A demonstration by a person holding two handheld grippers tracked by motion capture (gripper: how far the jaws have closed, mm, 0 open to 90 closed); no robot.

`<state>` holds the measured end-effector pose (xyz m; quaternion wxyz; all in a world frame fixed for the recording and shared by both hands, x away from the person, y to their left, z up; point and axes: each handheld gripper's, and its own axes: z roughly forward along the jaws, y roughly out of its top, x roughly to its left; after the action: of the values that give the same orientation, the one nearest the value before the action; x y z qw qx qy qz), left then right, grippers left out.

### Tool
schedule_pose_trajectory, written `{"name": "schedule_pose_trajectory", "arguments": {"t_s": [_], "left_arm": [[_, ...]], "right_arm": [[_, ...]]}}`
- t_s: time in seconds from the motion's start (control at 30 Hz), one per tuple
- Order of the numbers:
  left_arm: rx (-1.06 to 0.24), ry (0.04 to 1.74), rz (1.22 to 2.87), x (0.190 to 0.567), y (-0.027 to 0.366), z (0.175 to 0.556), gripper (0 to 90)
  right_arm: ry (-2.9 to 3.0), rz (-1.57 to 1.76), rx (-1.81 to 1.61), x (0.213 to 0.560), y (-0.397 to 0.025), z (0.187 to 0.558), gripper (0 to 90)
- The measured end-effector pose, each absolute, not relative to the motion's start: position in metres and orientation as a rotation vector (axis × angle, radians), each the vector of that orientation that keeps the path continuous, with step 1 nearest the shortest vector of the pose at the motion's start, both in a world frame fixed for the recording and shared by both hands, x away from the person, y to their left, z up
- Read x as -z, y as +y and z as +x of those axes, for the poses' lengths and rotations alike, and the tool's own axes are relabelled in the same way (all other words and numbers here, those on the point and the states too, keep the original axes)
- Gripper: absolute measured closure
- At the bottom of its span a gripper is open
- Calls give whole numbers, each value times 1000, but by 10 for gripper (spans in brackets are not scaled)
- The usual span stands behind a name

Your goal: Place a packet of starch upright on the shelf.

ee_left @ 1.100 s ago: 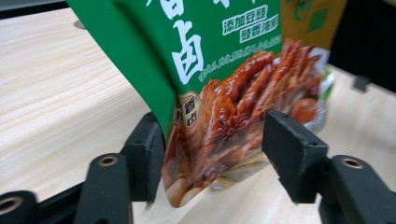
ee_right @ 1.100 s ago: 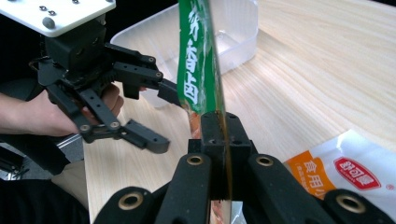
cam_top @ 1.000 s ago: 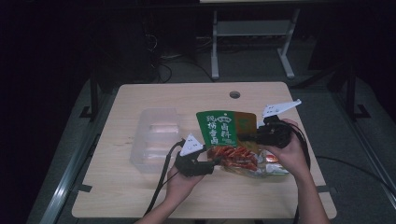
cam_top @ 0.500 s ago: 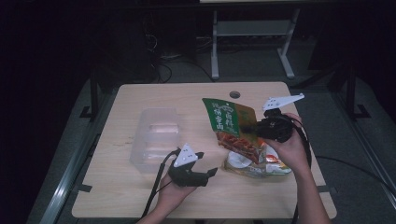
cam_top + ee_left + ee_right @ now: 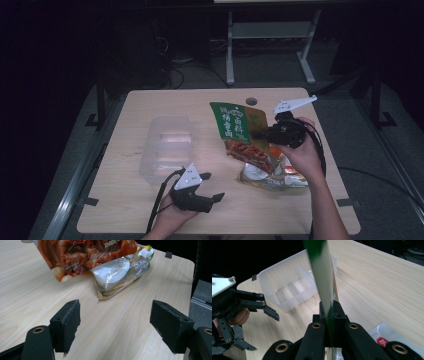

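Note:
My right gripper (image 5: 262,135) is shut on the edge of a green and orange snack packet (image 5: 239,131) and holds it tilted above the table. In the right gripper view the jaws (image 5: 329,312) pinch the thin green packet edge (image 5: 322,277). A clear packet with white and orange contents (image 5: 270,176) lies flat under it, beside the right hand. My left gripper (image 5: 212,196) hovers open near the front edge with nothing in it. In the left gripper view its gripper (image 5: 115,325) stands wide apart, facing the lifted snack packet (image 5: 82,252) and the clear packet (image 5: 120,272).
An empty clear plastic container (image 5: 167,147) sits left of centre, just behind the left gripper; it also shows as the container (image 5: 287,287) in the right gripper view. A cable hole (image 5: 251,101) lies at the back of the wooden table (image 5: 125,200). The floor around is dark.
The left gripper has pulled back from the packets toward the front edge, open. The right gripper has lifted the green snack packet up off the clear packet.

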<state>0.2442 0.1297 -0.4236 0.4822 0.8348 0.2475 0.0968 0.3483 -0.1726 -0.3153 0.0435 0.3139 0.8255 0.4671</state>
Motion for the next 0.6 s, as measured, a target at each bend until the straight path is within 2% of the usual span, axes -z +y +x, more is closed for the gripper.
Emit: {"name": "schedule_pose_trajectory", "arguments": {"t_s": [0.6], "left_arm": [[-215, 564, 2037, 427, 131, 241, 230]], "right_arm": [[2531, 955, -1474, 290, -150, 372, 900]]}}
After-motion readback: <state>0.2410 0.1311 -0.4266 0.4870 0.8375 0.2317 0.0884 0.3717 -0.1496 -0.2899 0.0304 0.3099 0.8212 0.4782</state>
